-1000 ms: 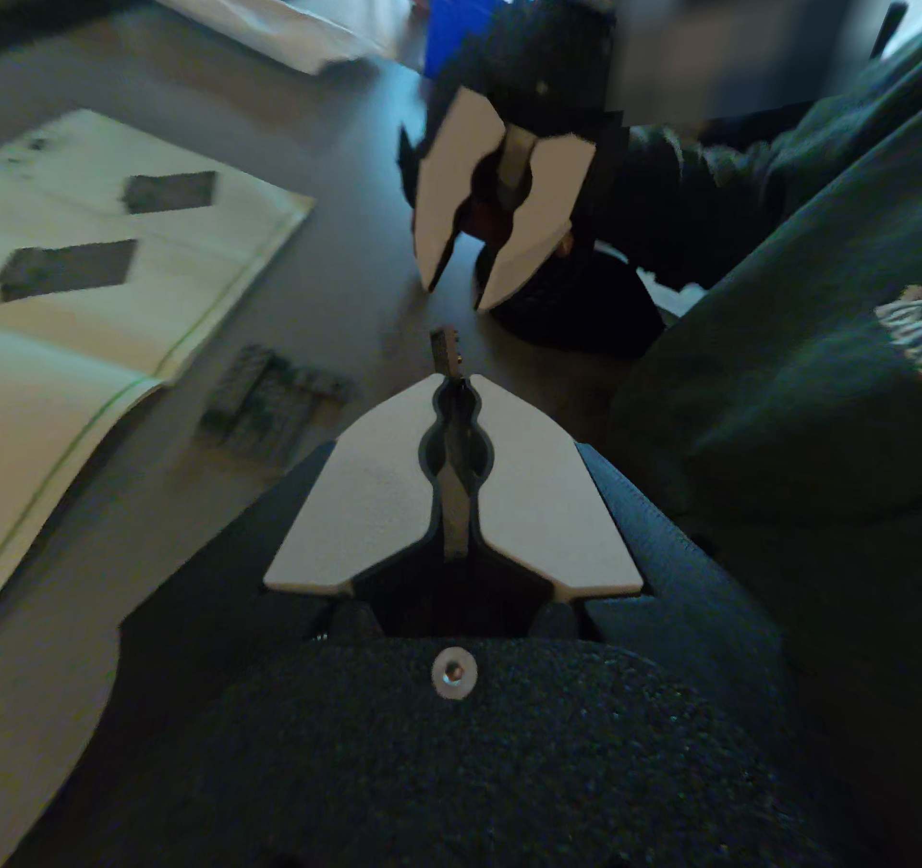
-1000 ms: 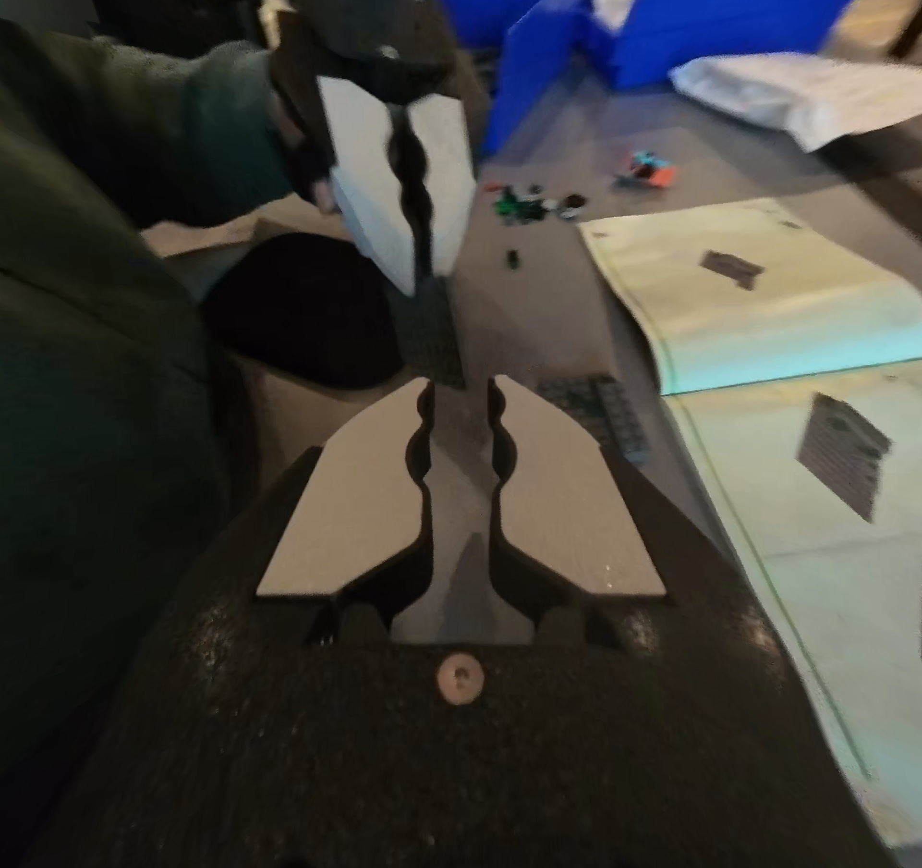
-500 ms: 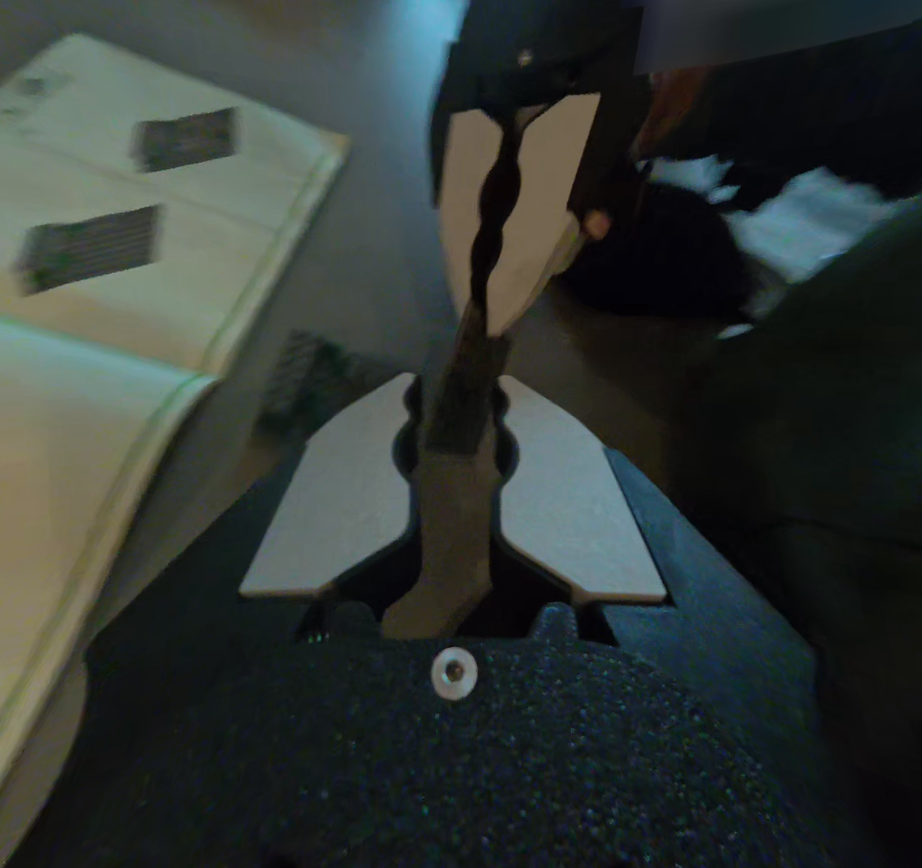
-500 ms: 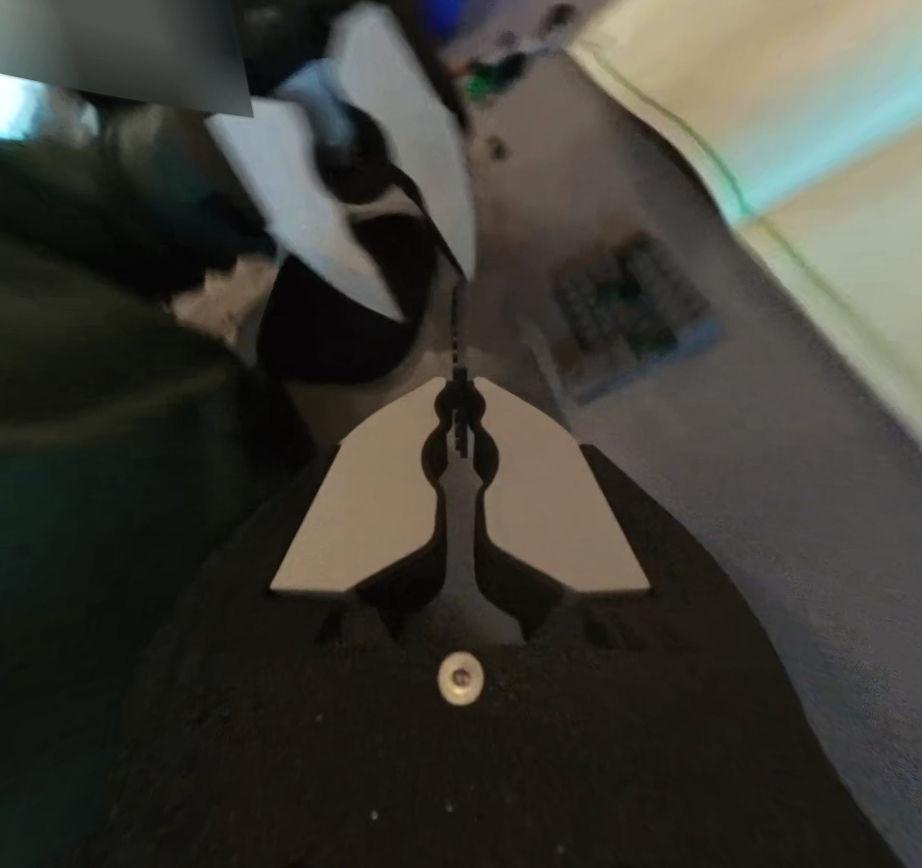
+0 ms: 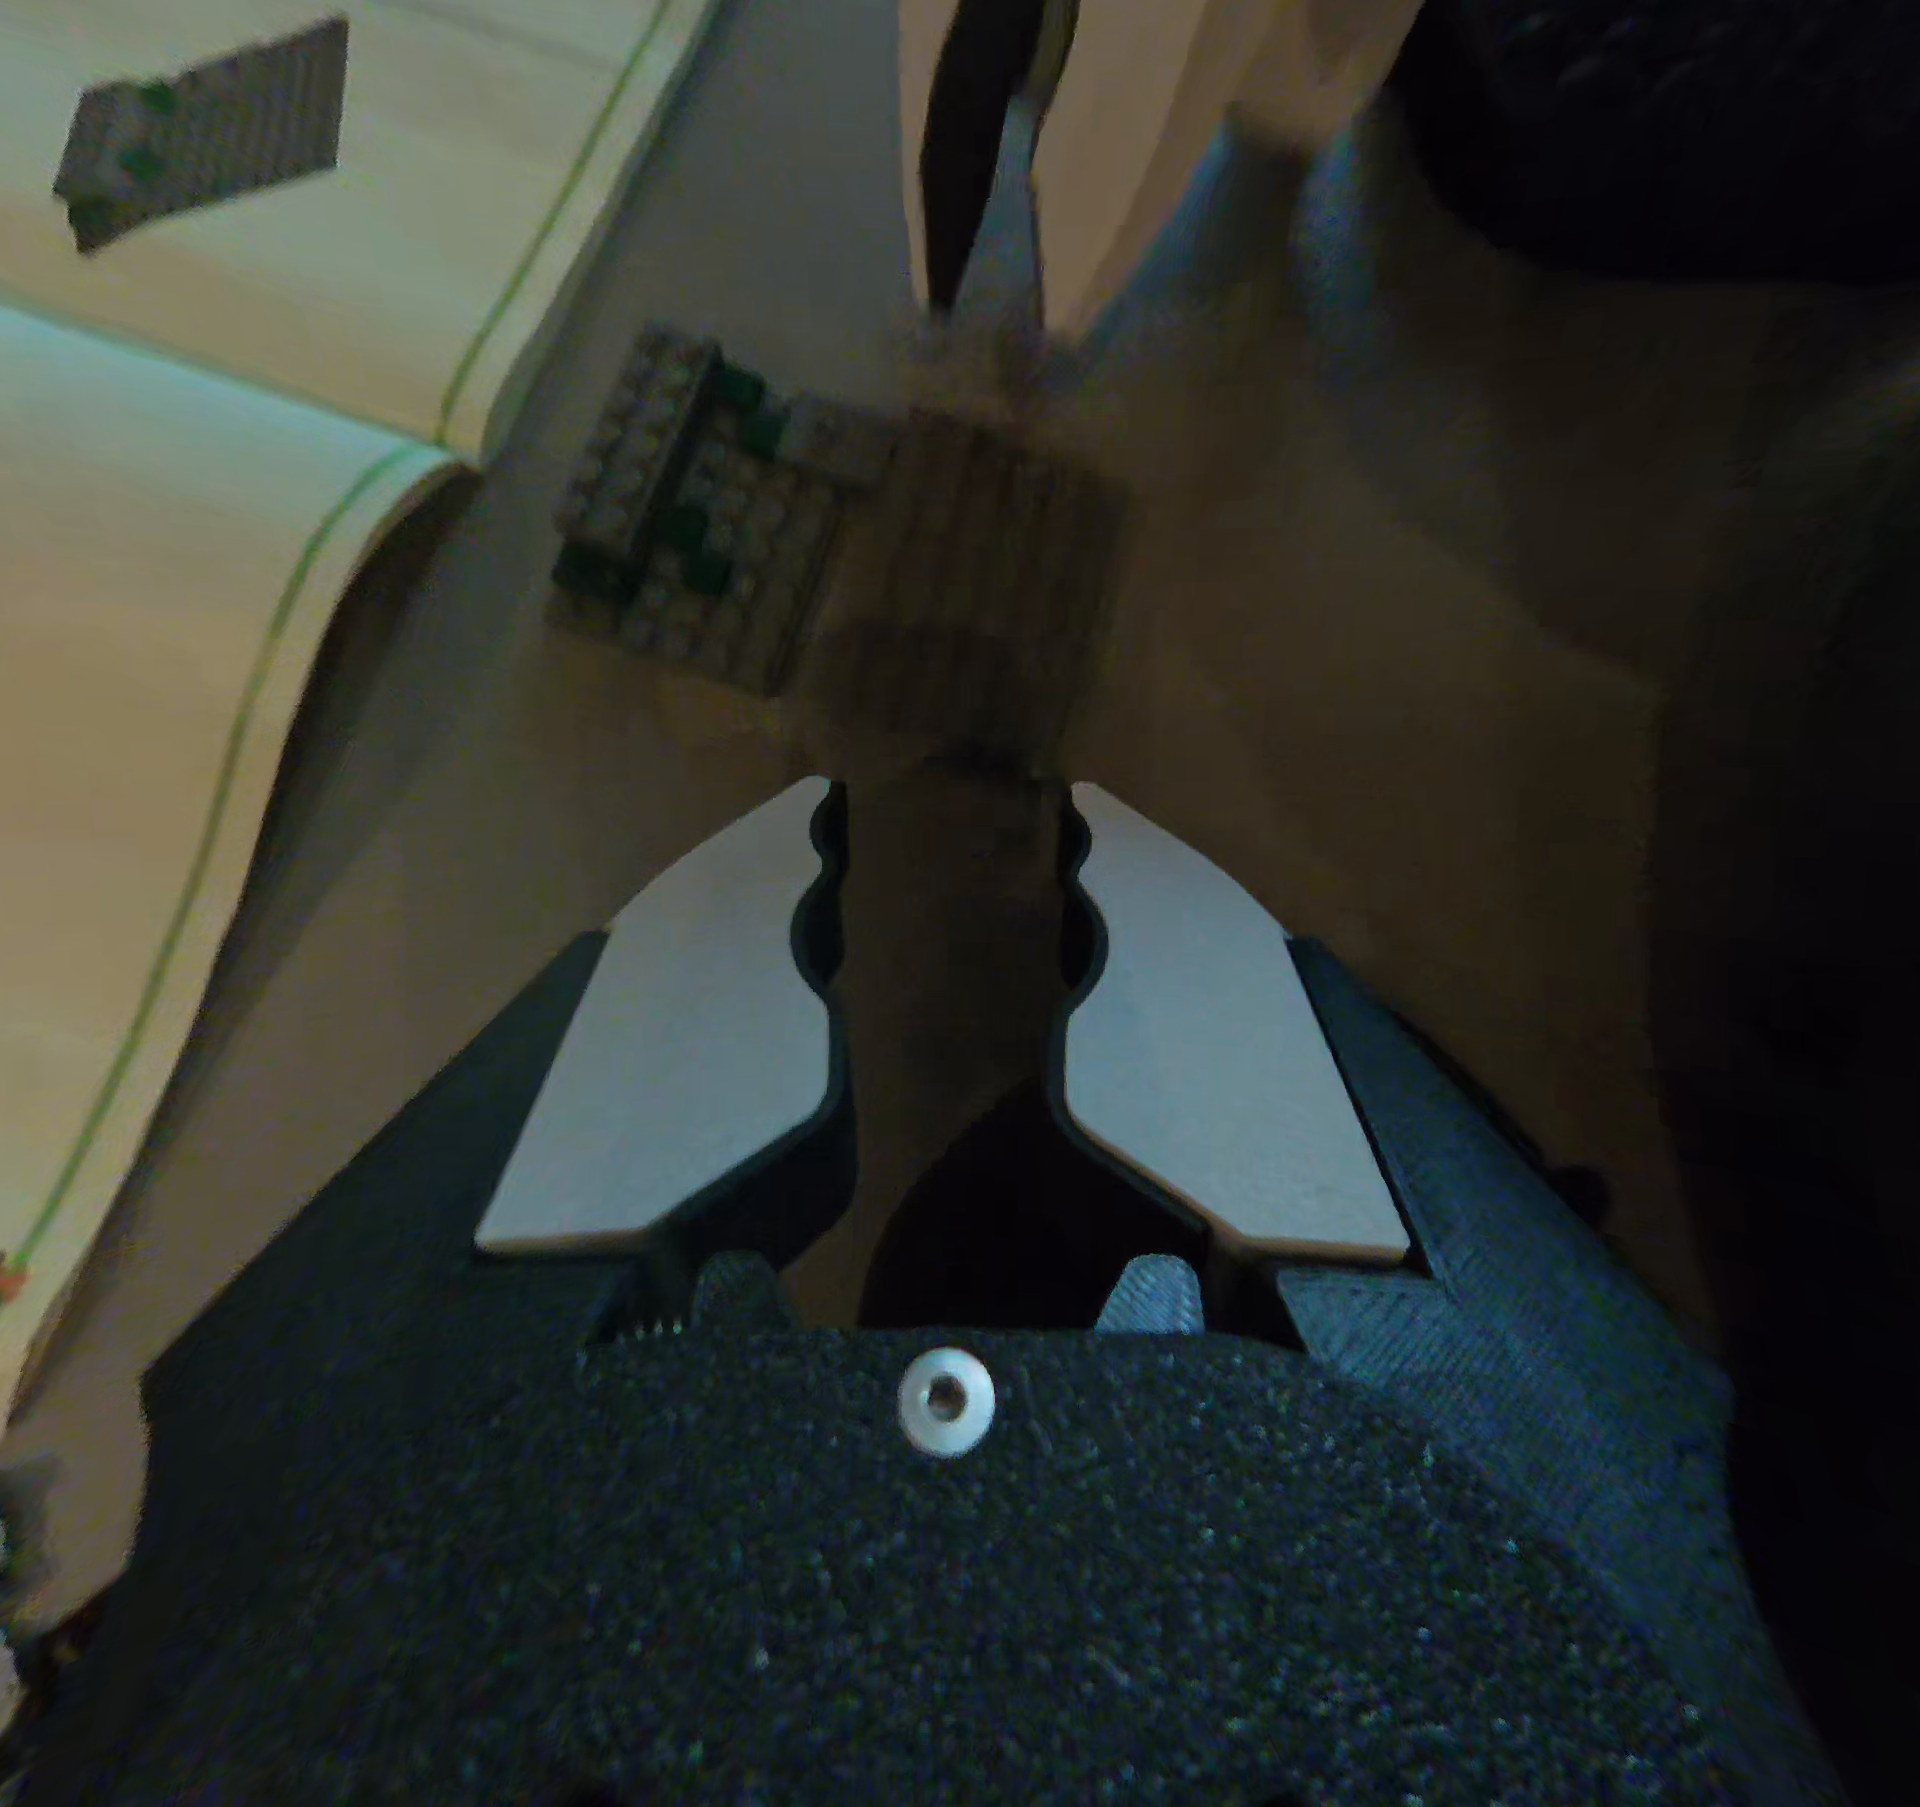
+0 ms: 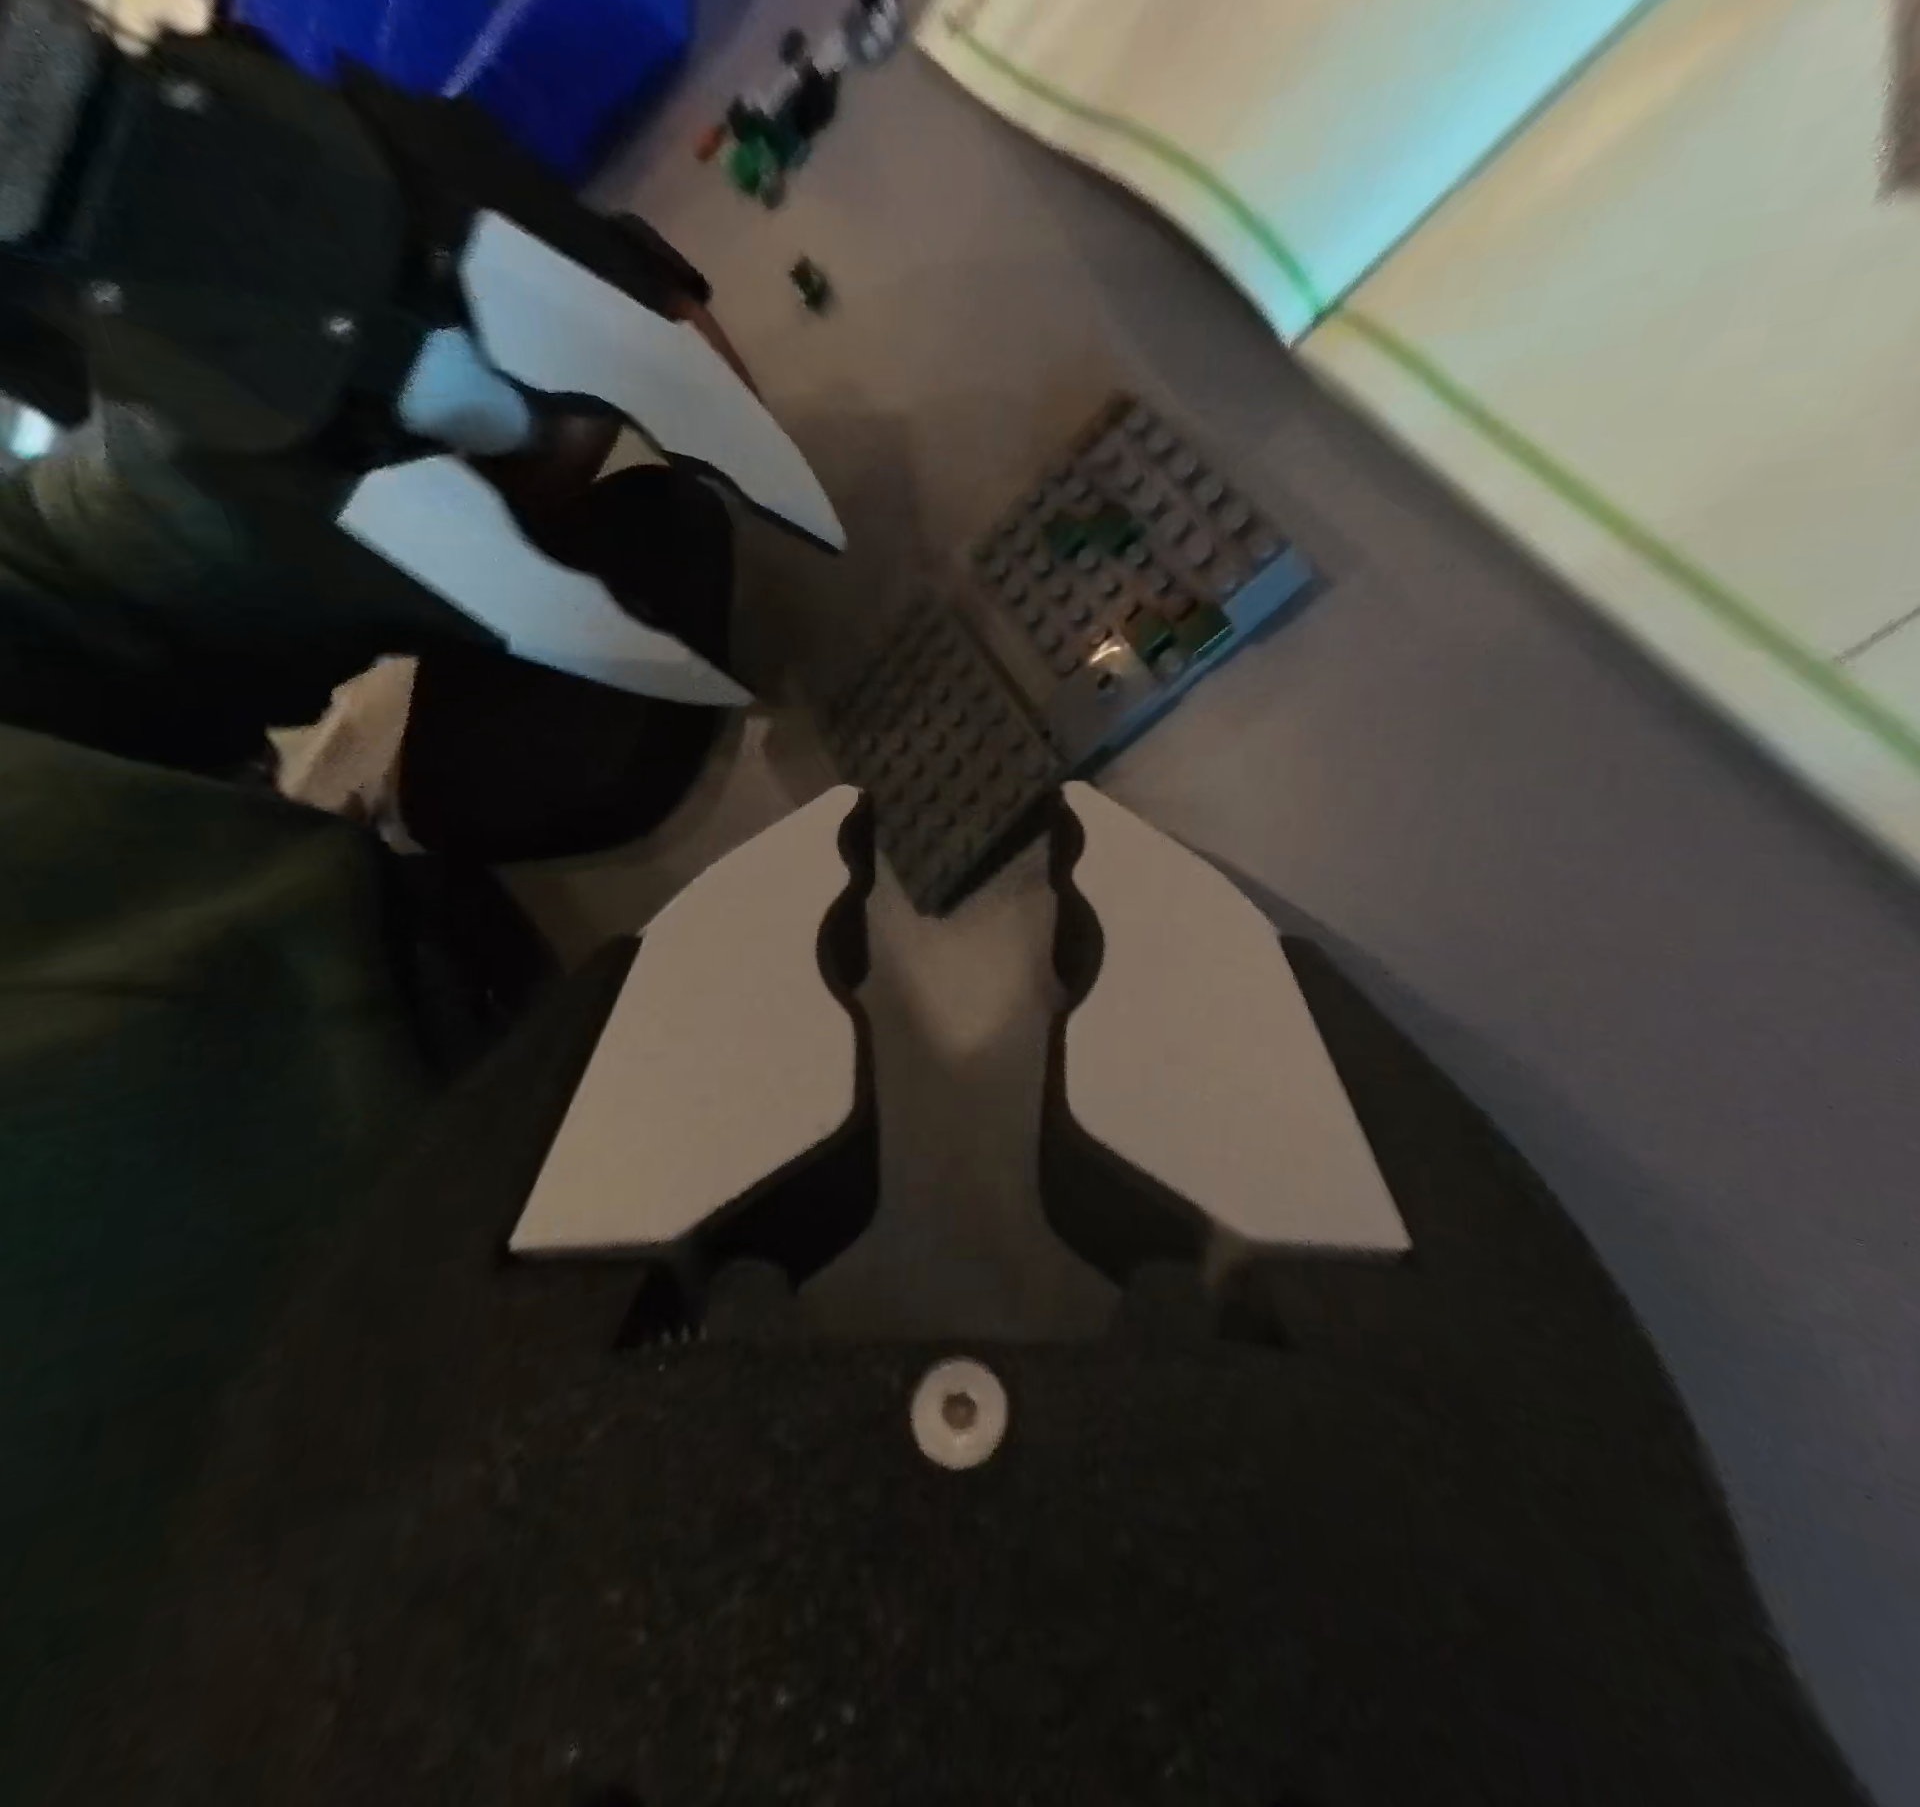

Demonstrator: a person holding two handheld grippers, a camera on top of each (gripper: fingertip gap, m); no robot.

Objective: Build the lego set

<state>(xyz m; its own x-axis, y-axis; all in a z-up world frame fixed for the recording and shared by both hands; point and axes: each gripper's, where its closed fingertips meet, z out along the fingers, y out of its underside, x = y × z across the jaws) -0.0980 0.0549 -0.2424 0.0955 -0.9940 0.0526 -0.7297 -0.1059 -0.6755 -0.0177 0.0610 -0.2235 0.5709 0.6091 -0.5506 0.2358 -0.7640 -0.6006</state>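
A dark grey lego plate (image 6: pixel 940 739) lies flat on the table against the grey build with green bricks (image 6: pixel 1127 552). My right gripper (image 6: pixel 961 801) is open, and the plate's near corner sits between its fingertips. My left gripper (image 5: pixel 951 796) is open and empty, just short of the blurred plate (image 5: pixel 966 573) and the build (image 5: pixel 696 510). The left gripper also shows in the right wrist view (image 6: pixel 784 619), jaws apart, left of the plate. The right gripper also shows in the left wrist view (image 5: pixel 987 303), above the plate's far edge.
An open instruction booklet (image 5: pixel 260 323) lies along the far side of the build, and also shows in the right wrist view (image 6: pixel 1507 147). Loose bricks (image 6: pixel 790 116) and a blue bin (image 6: pixel 468 12) are farther off. A black rounded object (image 6: pixel 561 677) and a green sleeve (image 6: pixel 156 1030) are at the left. Tip to tip, the grippers are about 9 centimetres apart.
The left gripper opened and let go of the dark plate. The right gripper closed on it, carried it down beside the build, then opened. The plate now lies on the table.
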